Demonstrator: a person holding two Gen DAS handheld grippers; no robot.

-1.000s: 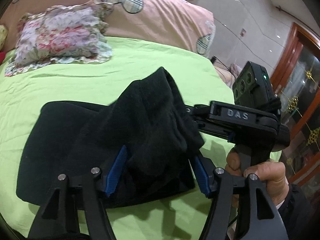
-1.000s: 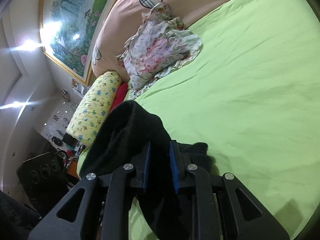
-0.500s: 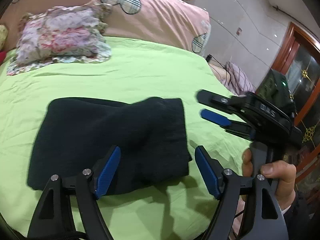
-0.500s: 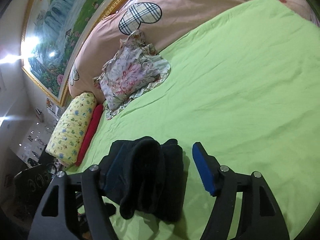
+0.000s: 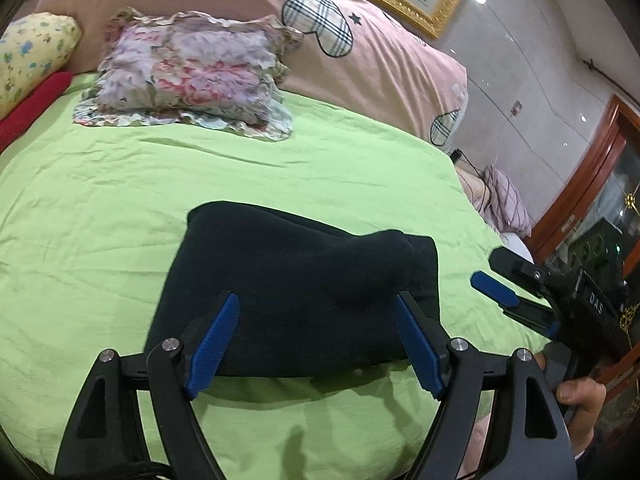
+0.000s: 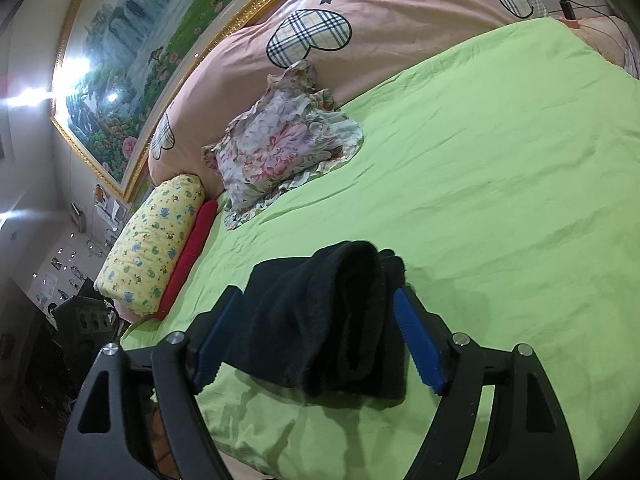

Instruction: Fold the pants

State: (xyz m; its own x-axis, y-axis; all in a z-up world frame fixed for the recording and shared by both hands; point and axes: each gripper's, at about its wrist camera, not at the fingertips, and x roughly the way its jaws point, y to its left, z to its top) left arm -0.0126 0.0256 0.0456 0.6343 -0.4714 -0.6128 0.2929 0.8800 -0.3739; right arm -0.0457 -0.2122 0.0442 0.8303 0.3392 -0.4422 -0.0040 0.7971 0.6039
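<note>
A: Item, black pants point(image 5: 296, 292): folded, flat on green sheet point(image 5: 100, 208). Left view alone shows right gripper point(image 5: 504, 300), hand point(image 5: 580, 396) under it.

B: Left gripper point(image 5: 316, 340), right gripper: angled downward, jaws just opened wide, gripping nothing.

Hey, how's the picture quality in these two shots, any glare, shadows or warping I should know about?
Left wrist view: fisheye bends the bed edge, dark corners, sharp; the left tool casts soft shadows on the green sheet. Right wrist view: lamp glare blows out the painting; the black pants show little detail.
</note>
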